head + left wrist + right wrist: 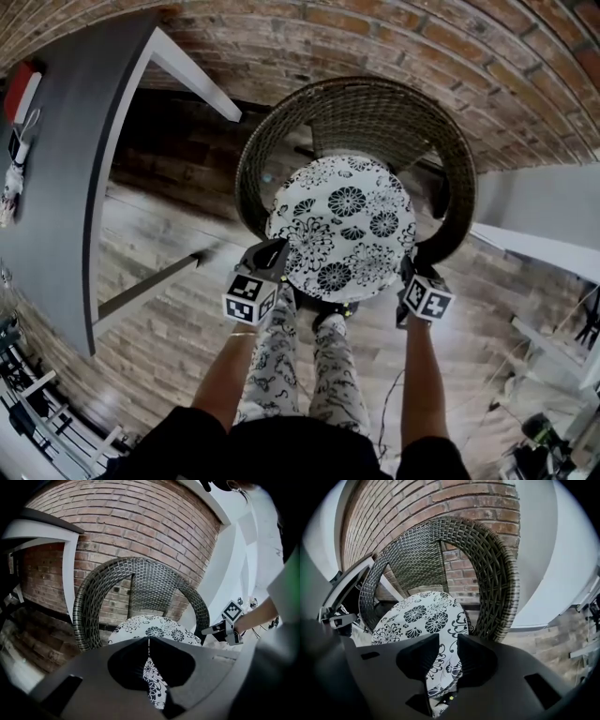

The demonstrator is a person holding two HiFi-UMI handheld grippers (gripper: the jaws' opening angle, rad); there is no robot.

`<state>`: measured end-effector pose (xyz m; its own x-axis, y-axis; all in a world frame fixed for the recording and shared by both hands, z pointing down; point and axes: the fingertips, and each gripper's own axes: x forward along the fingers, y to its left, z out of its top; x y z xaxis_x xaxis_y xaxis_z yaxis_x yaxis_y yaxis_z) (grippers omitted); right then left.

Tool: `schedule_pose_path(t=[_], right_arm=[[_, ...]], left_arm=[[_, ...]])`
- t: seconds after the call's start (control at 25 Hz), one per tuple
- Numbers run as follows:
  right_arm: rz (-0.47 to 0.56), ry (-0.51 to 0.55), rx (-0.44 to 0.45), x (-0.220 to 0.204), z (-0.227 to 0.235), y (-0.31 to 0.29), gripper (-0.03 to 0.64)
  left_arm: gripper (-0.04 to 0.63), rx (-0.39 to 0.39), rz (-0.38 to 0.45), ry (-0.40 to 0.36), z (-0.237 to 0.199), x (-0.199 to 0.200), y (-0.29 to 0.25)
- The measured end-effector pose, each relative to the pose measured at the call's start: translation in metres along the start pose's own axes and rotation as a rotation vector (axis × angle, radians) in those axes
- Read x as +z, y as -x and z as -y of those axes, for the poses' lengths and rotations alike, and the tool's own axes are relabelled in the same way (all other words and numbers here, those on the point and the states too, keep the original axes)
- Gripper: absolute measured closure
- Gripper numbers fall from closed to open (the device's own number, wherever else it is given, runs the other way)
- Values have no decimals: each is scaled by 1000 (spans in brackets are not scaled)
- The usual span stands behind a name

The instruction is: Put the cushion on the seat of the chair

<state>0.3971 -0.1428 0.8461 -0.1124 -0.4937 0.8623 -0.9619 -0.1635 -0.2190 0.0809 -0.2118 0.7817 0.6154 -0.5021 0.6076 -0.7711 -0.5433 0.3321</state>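
While the cushion (342, 225) lies on the seat of the chair (375, 108), I look at it from above. It is round and white with black flowers. It covers the seat from the back edge to the front edge, so I can't see the seat under it. The woven back of the chair curves around its far side.

My left gripper (275, 251) is at the front left edge of the cushion. In the left gripper view its jaws are pressed together and pinch a fold of the flowery cloth. My right gripper (410, 272) is at the front right edge. In the right gripper view its jaws stand spread apart. The rim of the cushion (422, 616) sits in the gap between them, but the pads do not press on it.

Each gripper can see the other one across the cushion. Both of the person's arms reach forward to the chair, and legs in patterned trousers (281, 366) stand close to its front edge.

Behind the chair is a brick wall (422, 37). A grey table (56, 169) stands to the left, well apart from the chair. The floor (159, 281) is made of wooden boards.
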Motion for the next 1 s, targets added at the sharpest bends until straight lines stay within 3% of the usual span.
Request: schedule_pose_path(t=[0.28,0.48,0.8,1.0], right_arm=[[87,-15,13,15,-11,24,529],[176,-19,32,25,-19,57,615],[360,-118,103,56,-34,123,617],[472,-105,156,77,-49,169,617]], left_arm=[[586,-10,24,2,9,10,8],[586,-15,41,15,21,20,24],[586,-14,92,6,43,55,57],[586,3,150,-5,57,87,89]])
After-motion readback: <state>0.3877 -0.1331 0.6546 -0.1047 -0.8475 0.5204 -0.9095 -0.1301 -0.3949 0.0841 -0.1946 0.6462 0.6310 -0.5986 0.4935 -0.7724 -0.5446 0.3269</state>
